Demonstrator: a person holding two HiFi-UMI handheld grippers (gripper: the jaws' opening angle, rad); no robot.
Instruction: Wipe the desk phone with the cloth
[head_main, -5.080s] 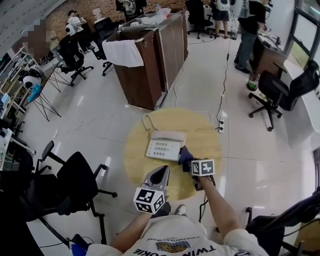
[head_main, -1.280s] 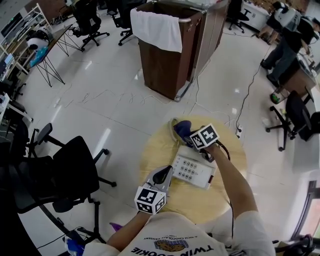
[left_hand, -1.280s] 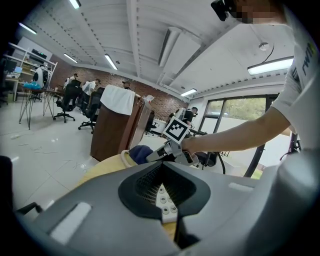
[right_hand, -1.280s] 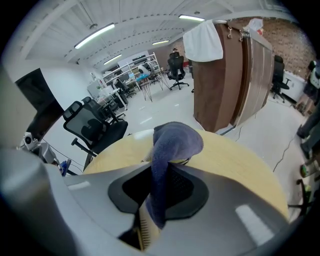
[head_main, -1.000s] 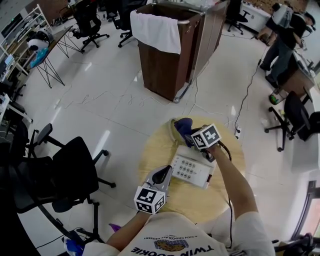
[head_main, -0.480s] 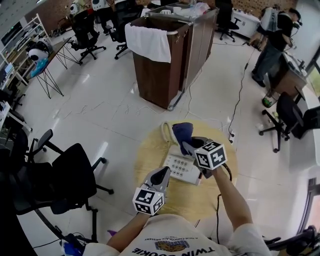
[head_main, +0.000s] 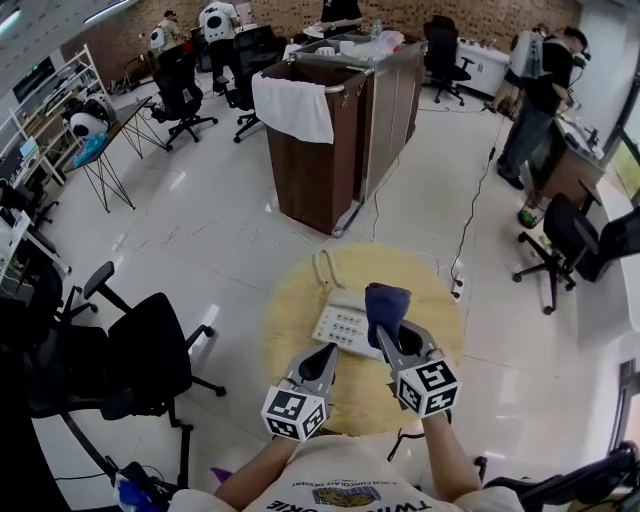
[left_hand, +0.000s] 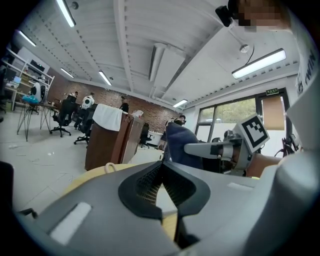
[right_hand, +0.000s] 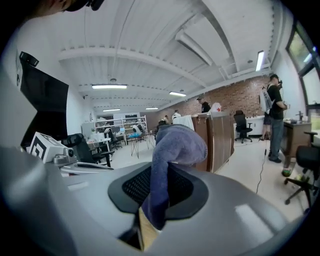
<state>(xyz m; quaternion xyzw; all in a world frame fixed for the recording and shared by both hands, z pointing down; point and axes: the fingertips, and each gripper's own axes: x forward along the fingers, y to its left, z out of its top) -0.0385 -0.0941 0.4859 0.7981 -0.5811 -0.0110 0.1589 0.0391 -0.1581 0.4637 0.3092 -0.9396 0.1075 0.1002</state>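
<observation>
The white desk phone (head_main: 338, 323) lies on the round wooden table (head_main: 290, 320), its coiled cord (head_main: 322, 268) at the far edge. My right gripper (head_main: 386, 335) is raised over the phone's right side and shut on a dark blue cloth (head_main: 385, 301), which bunches up above the jaws. In the right gripper view the cloth (right_hand: 171, 150) stands pinched between the jaws. My left gripper (head_main: 324, 353) hovers at the table's near edge, shut and empty. The left gripper view shows the right gripper (left_hand: 207, 148) with the cloth (left_hand: 177, 145) ahead.
A brown cabinet (head_main: 330, 150) with a white towel (head_main: 292, 105) stands beyond the table. A black office chair (head_main: 150, 350) is at the left, another (head_main: 565, 235) at the right. A cable (head_main: 470, 200) runs over the floor to a power strip (head_main: 457, 283). People work at the back.
My right gripper has drawn back with the cloth from the phone's far end to its near right side and lifted. The left gripper has stayed put.
</observation>
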